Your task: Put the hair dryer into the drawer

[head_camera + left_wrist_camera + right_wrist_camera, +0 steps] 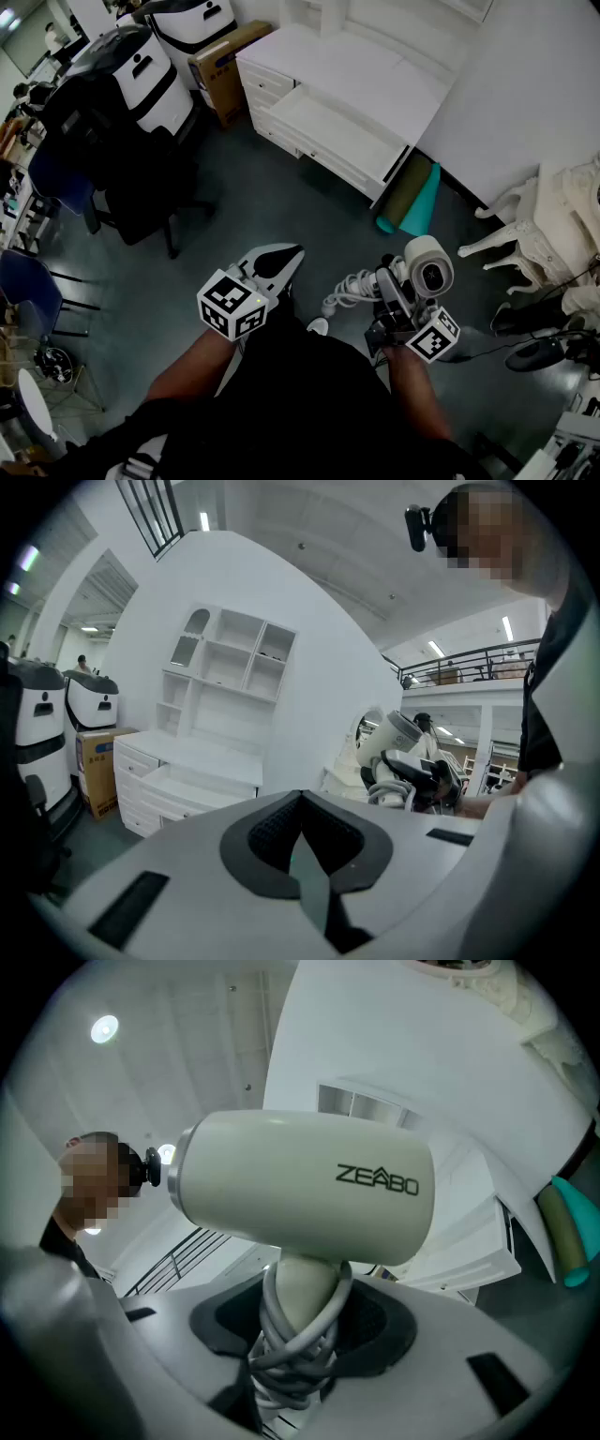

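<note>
The right gripper [302, 1321] has its dark finger pads [386, 1324] spread wide and clamped on the handle [306, 1290] of the hair dryer [300, 1185], one pad on each side. The grey cord [289, 1358] is wound in loops round that handle, so it sits between the pads too. The cream barrel stands above the jaws and lies crosswise to them, with its printed side facing the gripper's camera. The left gripper [300, 803] holds nothing; its two fingers are pressed together, tip to tip. In the head view it sits beside the right gripper, on the side farther from the teal roll [417, 202]. Both grippers are out in front of the person, well apart from the white dresser [375, 66], with dark floor [281, 206] between. The drawer [323, 155] of the dresser is pulled out on the side that faces the grippers, and the hair dryer is not in it. The teal roll leans at the dresser's near corner. A cardboard box [225, 66] stands just beside the dresser's far end. Black chairs [131, 178] stand beyond the box.
</note>
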